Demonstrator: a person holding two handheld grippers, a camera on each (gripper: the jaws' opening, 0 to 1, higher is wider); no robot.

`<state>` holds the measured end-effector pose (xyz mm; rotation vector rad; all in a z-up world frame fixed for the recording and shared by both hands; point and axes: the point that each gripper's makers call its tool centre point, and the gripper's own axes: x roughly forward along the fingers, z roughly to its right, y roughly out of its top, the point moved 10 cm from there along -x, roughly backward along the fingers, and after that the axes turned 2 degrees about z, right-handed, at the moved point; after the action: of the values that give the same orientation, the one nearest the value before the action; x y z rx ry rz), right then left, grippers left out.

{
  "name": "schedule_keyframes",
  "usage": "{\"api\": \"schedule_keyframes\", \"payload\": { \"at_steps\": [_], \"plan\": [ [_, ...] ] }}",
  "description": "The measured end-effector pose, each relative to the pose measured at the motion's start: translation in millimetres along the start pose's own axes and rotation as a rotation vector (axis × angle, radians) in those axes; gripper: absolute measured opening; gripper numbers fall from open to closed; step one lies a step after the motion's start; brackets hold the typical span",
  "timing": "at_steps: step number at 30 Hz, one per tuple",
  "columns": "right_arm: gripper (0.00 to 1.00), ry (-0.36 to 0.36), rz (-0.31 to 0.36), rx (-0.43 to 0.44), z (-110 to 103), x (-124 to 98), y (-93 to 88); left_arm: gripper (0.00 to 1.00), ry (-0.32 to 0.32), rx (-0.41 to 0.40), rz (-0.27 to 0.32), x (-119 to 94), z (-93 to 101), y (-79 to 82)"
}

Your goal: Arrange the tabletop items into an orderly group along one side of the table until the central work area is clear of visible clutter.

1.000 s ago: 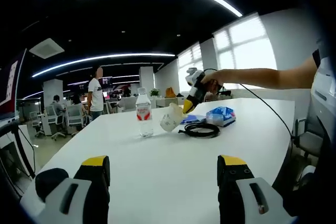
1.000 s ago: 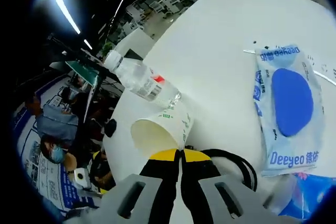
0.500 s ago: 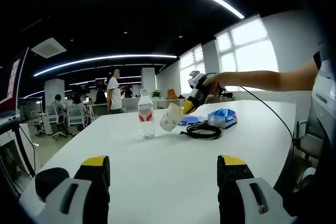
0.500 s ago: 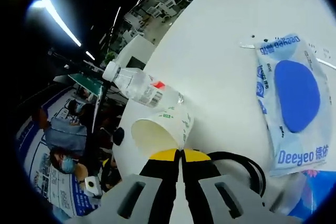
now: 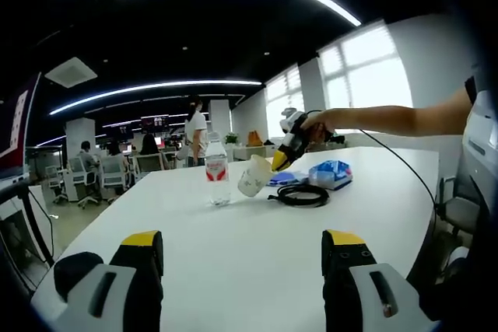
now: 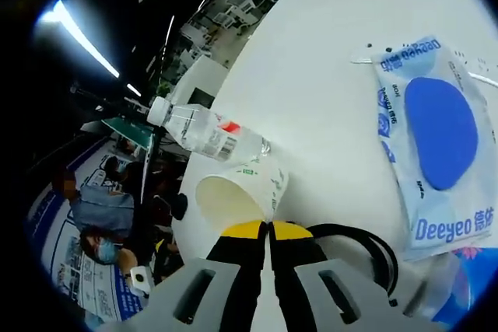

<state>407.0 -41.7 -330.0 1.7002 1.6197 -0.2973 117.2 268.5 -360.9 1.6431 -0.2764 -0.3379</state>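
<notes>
In the left gripper view my left gripper (image 5: 243,258) stands open over the near part of the white table (image 5: 233,246), nothing between its jaws. Farther off, my right gripper (image 5: 278,161) holds a white paper cup (image 5: 254,175) by its rim, tilted above the table, next to an upright water bottle (image 5: 215,179). A coiled black cable (image 5: 299,193) and a blue wipes pack (image 5: 328,173) lie to the right. In the right gripper view my right gripper (image 6: 269,228) is shut on the paper cup (image 6: 240,190), with the bottle (image 6: 210,134), cable (image 6: 366,246) and wipes pack (image 6: 436,141) around it.
A person's bare arm (image 5: 389,118) reaches in from the right in the left gripper view. Office desks, chairs and people (image 5: 194,126) stand beyond the table's far edge. A second blue packet (image 6: 459,285) lies by the wipes pack.
The right gripper has kept the cup almost still, its view shifting slightly. A person in the background has walked to the right. My left gripper has not moved.
</notes>
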Motion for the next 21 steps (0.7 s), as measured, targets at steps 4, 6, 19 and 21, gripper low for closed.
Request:
{"api": "schedule_keyframes", "payload": {
  "at_steps": [4, 6, 19, 21],
  "plan": [
    [0.01, 0.000, 0.001, -0.003, 4, -2, 6.0, 0.83, -0.002, -0.002, -0.004, 0, 0.6, -0.6],
    [0.02, -0.002, 0.005, -0.008, 4, -2, 7.8, 0.83, -0.002, -0.003, -0.006, 1, 0.4, -0.8],
    [0.03, 0.019, 0.051, -0.011, 1, -1, 15.8, 0.83, -0.004, 0.000, -0.004, 1, 0.7, -0.2],
    [0.03, 0.029, 0.058, -0.024, 0, 1, 13.8, 0.83, -0.004, -0.001, -0.004, 1, 0.7, -0.4]
  ]
}}
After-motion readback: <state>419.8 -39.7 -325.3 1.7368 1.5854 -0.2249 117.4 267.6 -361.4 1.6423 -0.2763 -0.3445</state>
